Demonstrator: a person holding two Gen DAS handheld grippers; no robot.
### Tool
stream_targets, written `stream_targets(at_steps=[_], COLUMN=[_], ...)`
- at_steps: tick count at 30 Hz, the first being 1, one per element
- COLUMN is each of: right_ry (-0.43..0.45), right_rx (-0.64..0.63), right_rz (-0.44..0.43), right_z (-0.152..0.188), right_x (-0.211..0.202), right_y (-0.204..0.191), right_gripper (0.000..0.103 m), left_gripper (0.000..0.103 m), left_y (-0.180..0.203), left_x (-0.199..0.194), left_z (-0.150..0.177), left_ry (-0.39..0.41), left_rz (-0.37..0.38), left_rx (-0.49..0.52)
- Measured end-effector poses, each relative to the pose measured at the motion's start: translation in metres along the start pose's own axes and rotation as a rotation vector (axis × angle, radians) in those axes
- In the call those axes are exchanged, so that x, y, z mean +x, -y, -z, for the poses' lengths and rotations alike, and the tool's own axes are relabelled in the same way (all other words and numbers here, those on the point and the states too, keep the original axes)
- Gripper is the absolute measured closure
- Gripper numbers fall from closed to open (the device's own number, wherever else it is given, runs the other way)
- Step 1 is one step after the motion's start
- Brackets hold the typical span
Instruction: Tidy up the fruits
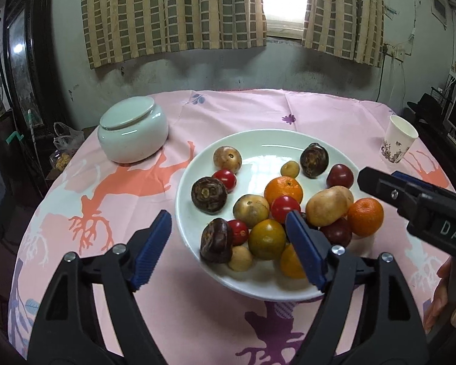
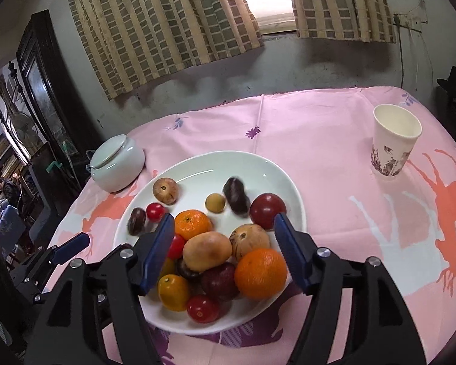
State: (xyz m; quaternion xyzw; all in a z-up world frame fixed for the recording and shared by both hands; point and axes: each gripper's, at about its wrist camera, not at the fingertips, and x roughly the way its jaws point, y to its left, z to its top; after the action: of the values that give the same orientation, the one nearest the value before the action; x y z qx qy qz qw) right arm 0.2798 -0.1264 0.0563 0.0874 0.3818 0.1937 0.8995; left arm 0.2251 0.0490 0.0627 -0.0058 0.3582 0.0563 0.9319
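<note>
At the left of the round table under its pink printed cloth [image 1: 228, 112], a squat pale-green ceramic jar with a flat lid [image 1: 133, 130] is seen, its lid on. Just right of it the wide white ceramic plate [image 1: 258, 140] is found, and all the visible fruit is gathered on it: brown rough-skinned round fruits [image 1: 209, 194], small red tomatoes [image 1: 225, 179], a yellow-green tomato [image 1: 266, 238], tan oval fruits [image 1: 326, 207], dark red plums [image 1: 339, 176] and two orange mandarins [image 1: 283, 190]. No fruit is seen on the cloth itself. At the far right a white paper cup with a dark floral print [image 2: 395, 143] stands upright and looks empty. Such a layout would suit either fruit already collected onto the plate or a mixed heap awaiting sorting by kind; which of the two applies cannot be settled. The left gripper [image 1: 228, 243] is held with its blue-padded jaws spread wide over the plate's near left edge, nothing between them. The right gripper [image 2: 222, 249] is likewise spread wide, its jaws flanking the near pile of tan fruit, plum and mandarin without a visible clamp on any.
</note>
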Motion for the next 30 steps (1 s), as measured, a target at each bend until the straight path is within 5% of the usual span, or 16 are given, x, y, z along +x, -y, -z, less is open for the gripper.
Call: stream_targets(at_steps=[13,17,30], right_ry=[0.036,0.059,0.048], right_rx=[-0.040,-0.019,-0.018], right_rz=[-0.013,0.004,0.076], right_z=[0.065,0.086,0.145], right_x=[-0.089,-0.111,-0.128], right_y=[-0.012,-0.004,0.012], right_gripper=[0.034,0.024,0.023], left_gripper=[0.011,0.011,0.010], left_y=[0.017,0.015,0.007], left_x=[-0.090,-0.097,-0.103], left_z=[0.063,0.088,0.126], left_ry=[0.050,0.020,-0.003], left_rz=[0.073,0.085,0.069], left_rx=[-0.009,-0.035,-0.042])
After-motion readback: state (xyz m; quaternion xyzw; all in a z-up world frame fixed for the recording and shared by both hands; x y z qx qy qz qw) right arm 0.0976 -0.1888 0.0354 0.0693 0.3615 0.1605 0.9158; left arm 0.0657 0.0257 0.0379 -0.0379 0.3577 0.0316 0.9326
